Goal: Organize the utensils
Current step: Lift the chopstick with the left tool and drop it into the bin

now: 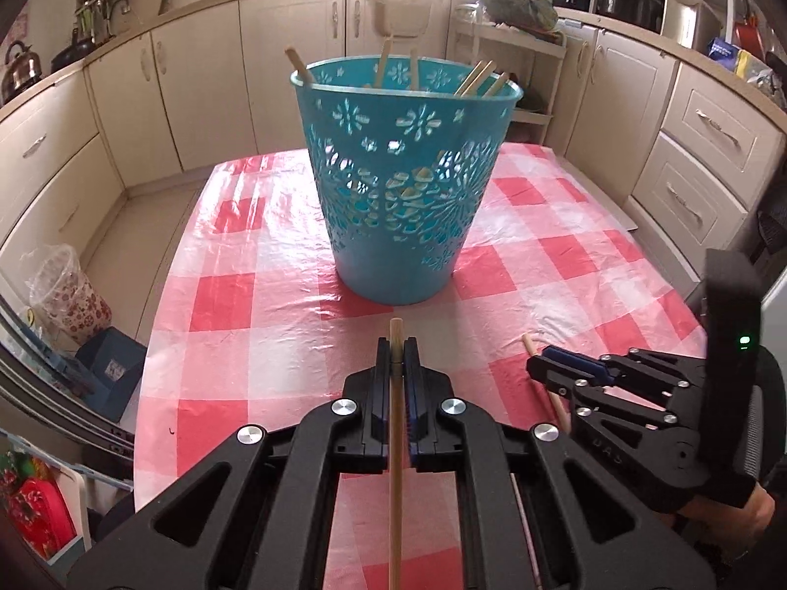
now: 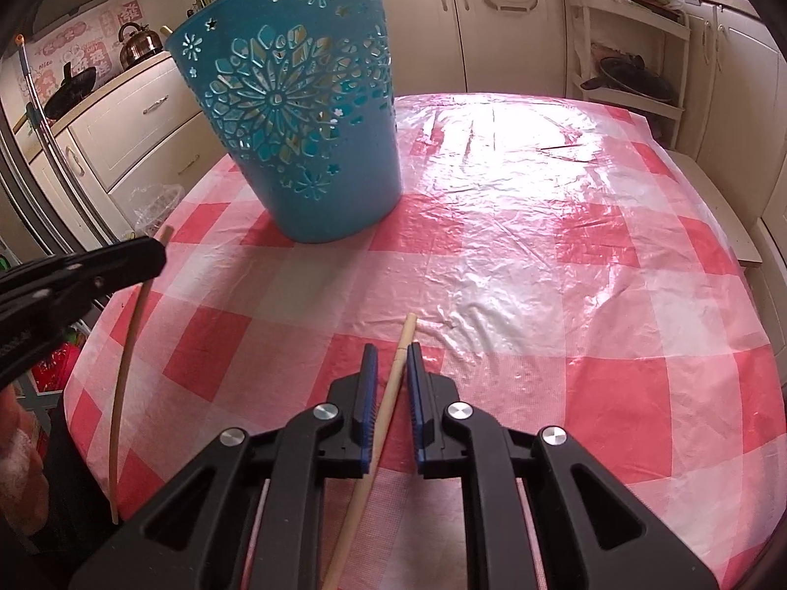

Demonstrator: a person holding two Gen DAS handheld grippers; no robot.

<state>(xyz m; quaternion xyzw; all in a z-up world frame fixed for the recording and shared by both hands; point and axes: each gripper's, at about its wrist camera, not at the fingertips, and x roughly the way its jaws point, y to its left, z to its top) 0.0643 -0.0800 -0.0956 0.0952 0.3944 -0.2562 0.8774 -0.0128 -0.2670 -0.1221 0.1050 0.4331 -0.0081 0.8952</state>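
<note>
A teal perforated basket [image 1: 403, 182] stands upright on the red-and-white checked table [image 1: 246, 295], with several wooden chopsticks leaning inside. My left gripper [image 1: 396, 344] is shut on a wooden chopstick [image 1: 395, 442] that runs back along the fingers, short of the basket. My right gripper [image 2: 393, 351] has a second wooden chopstick [image 2: 388, 403] lying between its blue pads, with a gap on the left side. The right gripper shows at the right of the left wrist view [image 1: 546, 366]. The left gripper [image 2: 152, 255] and its chopstick [image 2: 125, 359] show at the left of the right wrist view, beside the basket [image 2: 305, 118].
Cream kitchen cabinets [image 1: 206, 88] ring the table. A white shelf rack [image 2: 634, 49] stands behind the table's far edge. A kettle [image 2: 137, 42] sits on the left counter. A plastic-lined bin [image 1: 69, 290] is on the floor left of the table.
</note>
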